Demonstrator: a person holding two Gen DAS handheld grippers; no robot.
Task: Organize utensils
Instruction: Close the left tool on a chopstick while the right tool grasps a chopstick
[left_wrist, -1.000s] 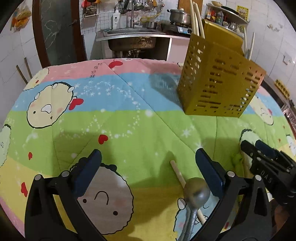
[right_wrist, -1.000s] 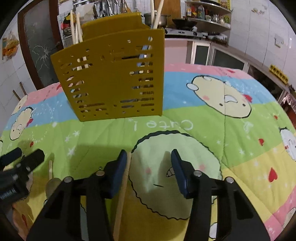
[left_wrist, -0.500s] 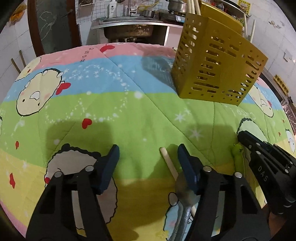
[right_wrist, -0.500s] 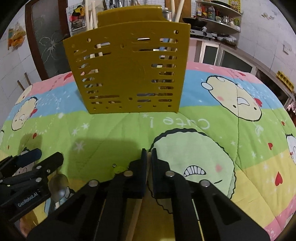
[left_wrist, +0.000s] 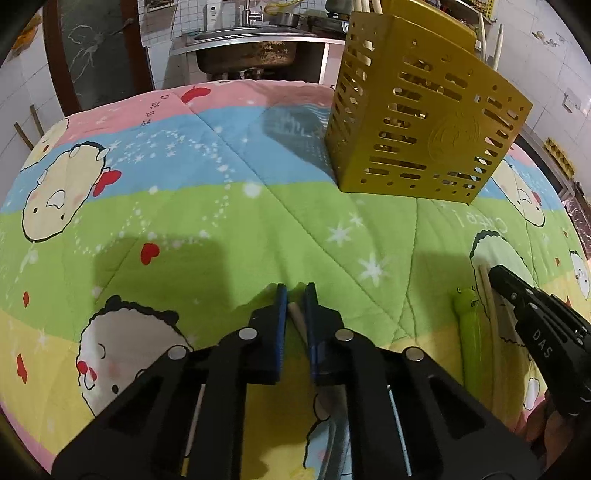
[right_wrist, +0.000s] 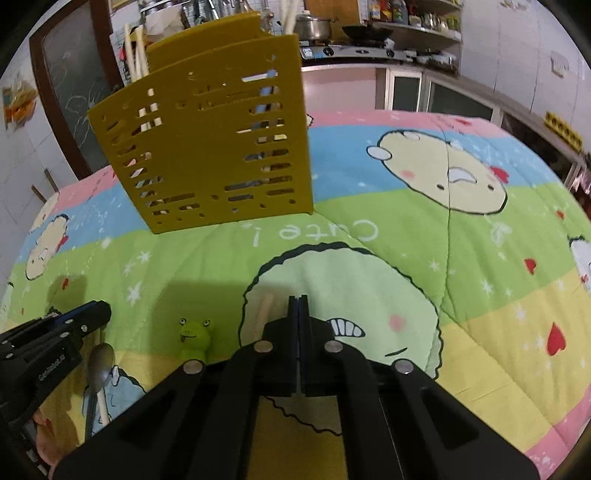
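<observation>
A yellow slotted utensil holder (left_wrist: 424, 122) stands on the cartoon quilt with several chopsticks in it; it also shows in the right wrist view (right_wrist: 210, 144). My left gripper (left_wrist: 294, 295) is shut on a wooden chopstick (left_wrist: 295, 317) lying on the quilt. A metal spoon (right_wrist: 100, 363) lies just behind it. My right gripper (right_wrist: 298, 301) is shut with its pads together and nothing shows between them. A second wooden chopstick (right_wrist: 265, 312) lies just left of it, and a green frog-handled utensil (right_wrist: 194, 338) lies further left.
The quilt (left_wrist: 221, 206) covers the whole table. A sink (left_wrist: 243, 44) and counter stand behind the table. A stove with pots (right_wrist: 332, 33) is at the back.
My left gripper has closed from wide open onto the chopstick. My right gripper has closed fully, and the second chopstick now lies outside it to the left.
</observation>
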